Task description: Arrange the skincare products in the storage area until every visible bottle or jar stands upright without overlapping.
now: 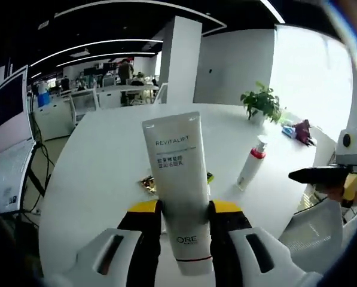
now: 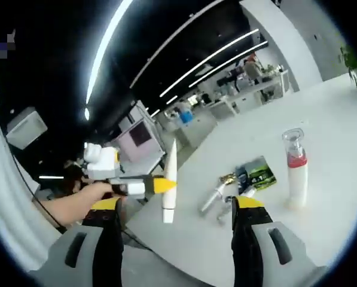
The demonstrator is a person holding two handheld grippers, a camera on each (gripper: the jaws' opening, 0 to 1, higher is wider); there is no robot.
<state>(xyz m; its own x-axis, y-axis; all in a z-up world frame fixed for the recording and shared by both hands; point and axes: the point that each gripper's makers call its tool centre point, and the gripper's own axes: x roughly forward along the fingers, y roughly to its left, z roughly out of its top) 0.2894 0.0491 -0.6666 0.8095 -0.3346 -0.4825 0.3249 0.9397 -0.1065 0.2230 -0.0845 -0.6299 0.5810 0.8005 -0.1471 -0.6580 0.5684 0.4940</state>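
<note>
A white tube [image 1: 178, 173] printed REVITALIFT stands upright between my left gripper's [image 1: 184, 209] yellow-tipped jaws, which are shut on its lower half above the white table [image 1: 100, 161]. In the right gripper view the same tube [image 2: 169, 191] hangs in the left gripper [image 2: 143, 186], held by a person's hand at the table's edge. A white bottle [image 1: 251, 162] with a red band and clear cap stands upright on the table [image 2: 333, 113]; it is also the bottle [image 2: 296, 167] at the right. My right gripper [image 2: 177, 206] is open and holds nothing.
A slim gold-capped tube [image 2: 216, 192] lies flat beside a green sachet [image 2: 260, 173]. Behind the held tube a gold item [image 1: 147, 183] peeks out. A potted plant [image 1: 262, 103] and colourful items [image 1: 301, 130] sit at the far edge. The right gripper [image 1: 322, 174] hovers off the table's right edge.
</note>
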